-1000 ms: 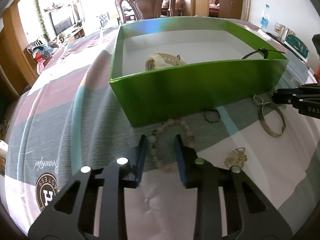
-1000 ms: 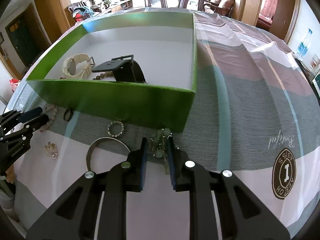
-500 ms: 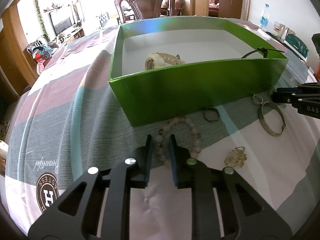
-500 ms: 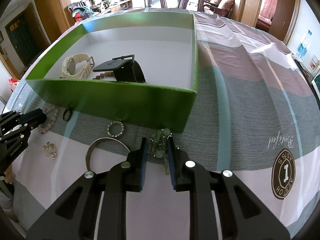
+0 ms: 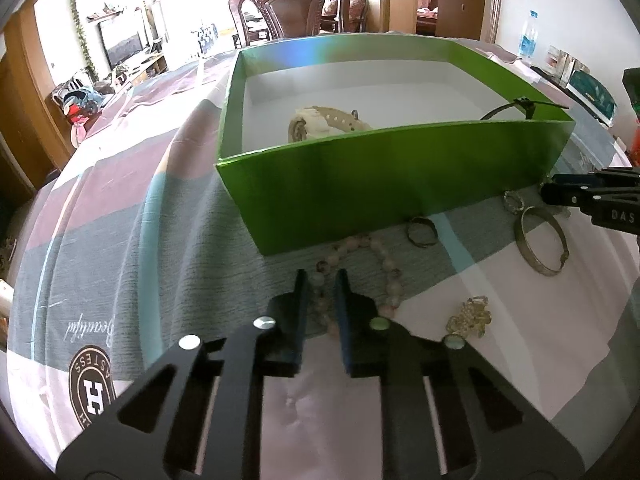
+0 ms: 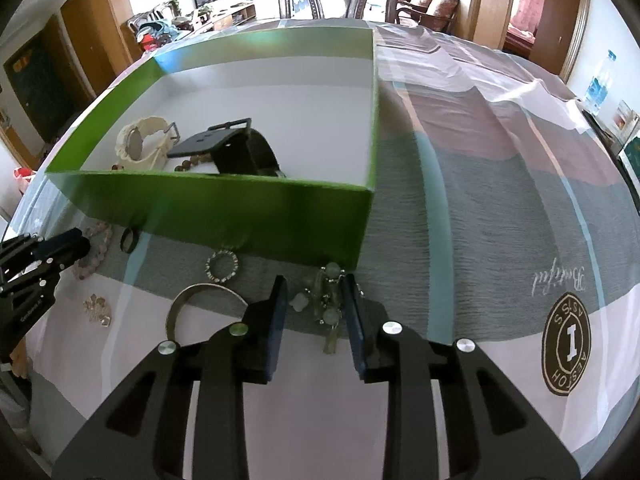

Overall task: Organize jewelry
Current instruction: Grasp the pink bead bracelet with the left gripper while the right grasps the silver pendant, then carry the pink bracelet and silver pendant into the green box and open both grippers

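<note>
The fingers of the left gripper have just been closing and now pinch one side of the pink bead bracelet. Its loop lies flat on the striped cloth of the desk, right by the near wall of the green cardboard box. The box is straight ahead, so this hand is the nearer one. The right gripper has just been opening; its fingers stand apart around the green bead charm, not squeezing it.

carved wooden chair, bright room
</note>
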`<move>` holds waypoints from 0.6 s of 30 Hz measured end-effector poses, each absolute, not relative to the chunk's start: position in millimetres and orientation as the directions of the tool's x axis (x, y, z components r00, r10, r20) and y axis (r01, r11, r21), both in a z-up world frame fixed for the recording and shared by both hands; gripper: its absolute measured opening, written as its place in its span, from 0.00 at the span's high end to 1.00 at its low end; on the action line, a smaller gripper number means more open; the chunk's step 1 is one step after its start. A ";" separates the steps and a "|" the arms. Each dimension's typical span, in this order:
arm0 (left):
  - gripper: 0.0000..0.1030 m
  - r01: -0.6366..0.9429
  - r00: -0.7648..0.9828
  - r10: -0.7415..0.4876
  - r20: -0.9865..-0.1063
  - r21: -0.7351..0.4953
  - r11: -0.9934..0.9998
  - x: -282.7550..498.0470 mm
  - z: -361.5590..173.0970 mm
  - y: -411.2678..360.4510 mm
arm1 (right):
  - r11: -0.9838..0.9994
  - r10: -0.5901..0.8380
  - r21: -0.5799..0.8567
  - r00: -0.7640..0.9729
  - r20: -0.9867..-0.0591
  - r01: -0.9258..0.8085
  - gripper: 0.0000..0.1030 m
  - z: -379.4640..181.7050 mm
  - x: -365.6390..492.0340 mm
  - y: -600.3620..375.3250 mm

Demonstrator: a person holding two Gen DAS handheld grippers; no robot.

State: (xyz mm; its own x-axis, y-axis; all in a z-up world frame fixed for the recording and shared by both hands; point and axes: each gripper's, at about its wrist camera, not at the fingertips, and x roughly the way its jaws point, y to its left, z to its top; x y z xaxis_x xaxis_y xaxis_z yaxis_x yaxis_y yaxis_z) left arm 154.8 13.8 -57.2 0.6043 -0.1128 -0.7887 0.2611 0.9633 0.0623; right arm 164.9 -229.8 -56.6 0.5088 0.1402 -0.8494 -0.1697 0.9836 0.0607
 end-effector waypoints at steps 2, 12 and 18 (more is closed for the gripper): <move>0.90 0.268 0.604 -0.117 -0.788 0.063 0.961 153.9 -57.3 12.6 | 0.984 0.135 0.052 0.511 -0.849 -0.173 0.76 -57.0 164.4 -227.5; 0.91 0.260 0.609 -0.111 -0.786 0.065 0.963 152.8 -56.2 12.1 | 0.980 0.137 0.040 0.523 -0.841 -0.193 0.85 -56.6 163.3 -222.4; 0.91 0.260 0.609 -0.111 -0.785 0.066 0.963 152.7 -56.1 12.0 | 0.980 0.137 0.040 0.522 -0.842 -0.193 0.85 -56.9 162.7 -221.3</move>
State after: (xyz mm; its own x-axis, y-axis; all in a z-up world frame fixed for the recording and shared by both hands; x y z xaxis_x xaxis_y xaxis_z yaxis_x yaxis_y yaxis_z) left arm 152.7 12.0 -56.1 0.6092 -0.1106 -0.7853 0.2602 0.9633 0.0662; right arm 162.7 -221.3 -56.9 0.5224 0.1371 -0.8416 -0.1928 0.9804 0.0401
